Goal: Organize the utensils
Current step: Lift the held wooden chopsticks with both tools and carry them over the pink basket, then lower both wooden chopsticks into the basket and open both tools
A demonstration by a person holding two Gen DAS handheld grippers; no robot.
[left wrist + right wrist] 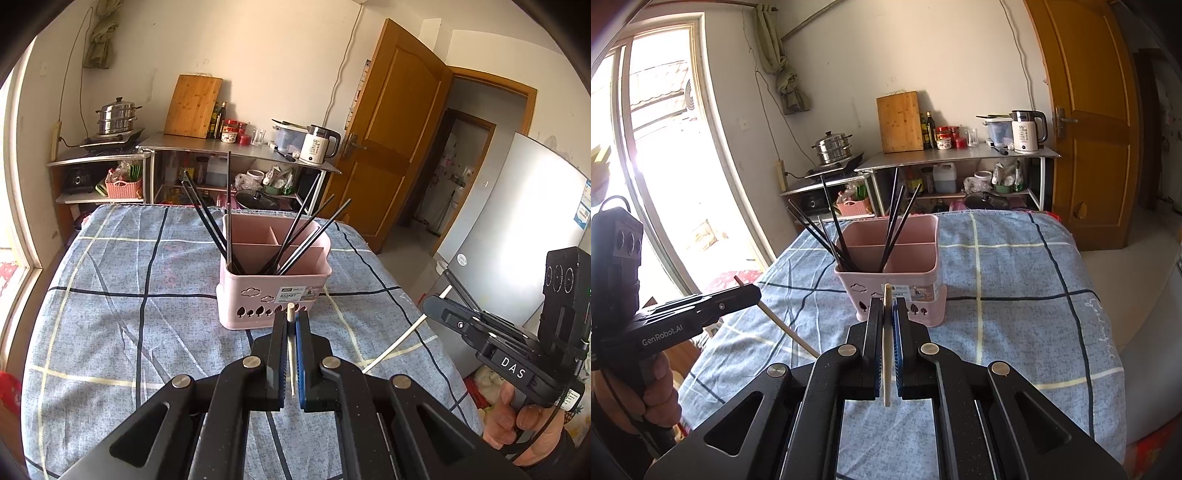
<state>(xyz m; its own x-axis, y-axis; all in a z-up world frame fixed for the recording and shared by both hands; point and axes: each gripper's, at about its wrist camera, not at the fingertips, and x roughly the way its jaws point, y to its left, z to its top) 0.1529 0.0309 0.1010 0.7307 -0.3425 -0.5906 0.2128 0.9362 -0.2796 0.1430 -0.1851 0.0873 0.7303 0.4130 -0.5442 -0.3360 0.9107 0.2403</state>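
Two pale chopsticks are held, one clamped in the left gripper [291,321], the other [886,347] clamped in the right gripper [887,308]. Both are kept just in front of the pink utensil basket [273,280] on the checked blue cloth [110,314]. Several black chopsticks [295,232] are leaned in the basket's nearest compartment.

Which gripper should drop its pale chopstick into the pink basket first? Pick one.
Left, narrowly. The left gripper holds its pale chopstick square to the pink utensil basket; the right gripper views it off-centre, though similarly near.
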